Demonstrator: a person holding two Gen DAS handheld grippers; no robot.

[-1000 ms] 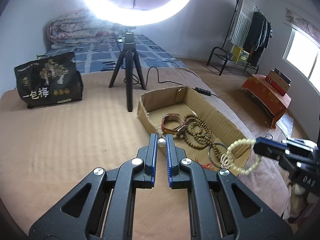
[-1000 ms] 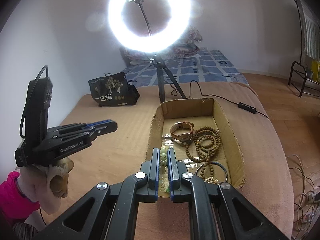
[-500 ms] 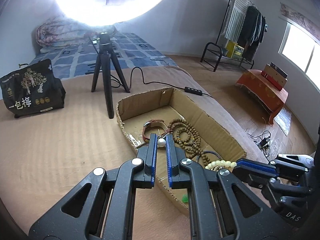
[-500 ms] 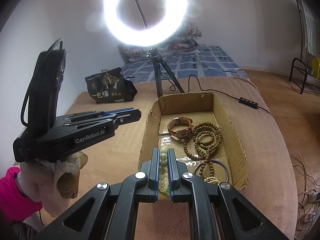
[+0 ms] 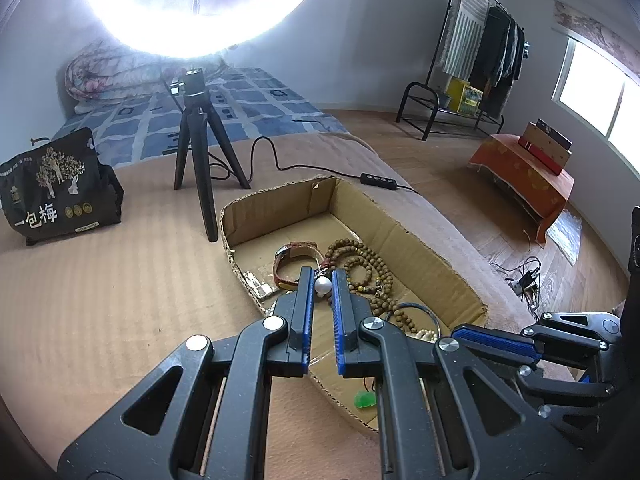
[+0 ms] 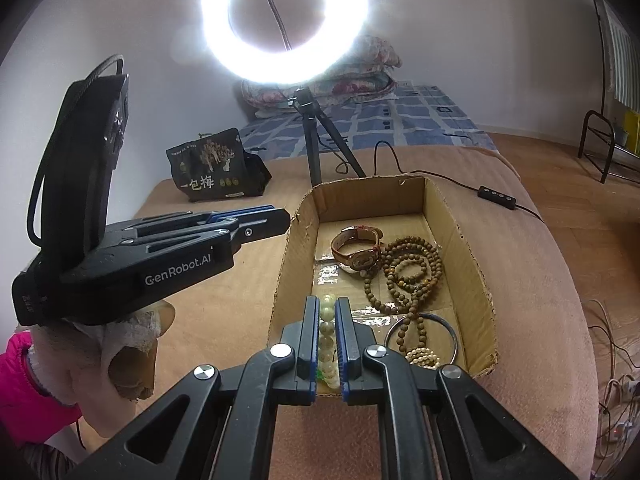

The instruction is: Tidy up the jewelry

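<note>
Bed w/ ring light; L tongs gripping pearl, R tongs gripping bead bracelet.

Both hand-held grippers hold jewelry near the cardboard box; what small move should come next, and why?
Probably lower the right hand-held gripper and release its pale bead bracelet into the cardboard box: it already hangs over the box's near end, beside the watch.

Right tool hides pale bracelet's lower part.
</note>
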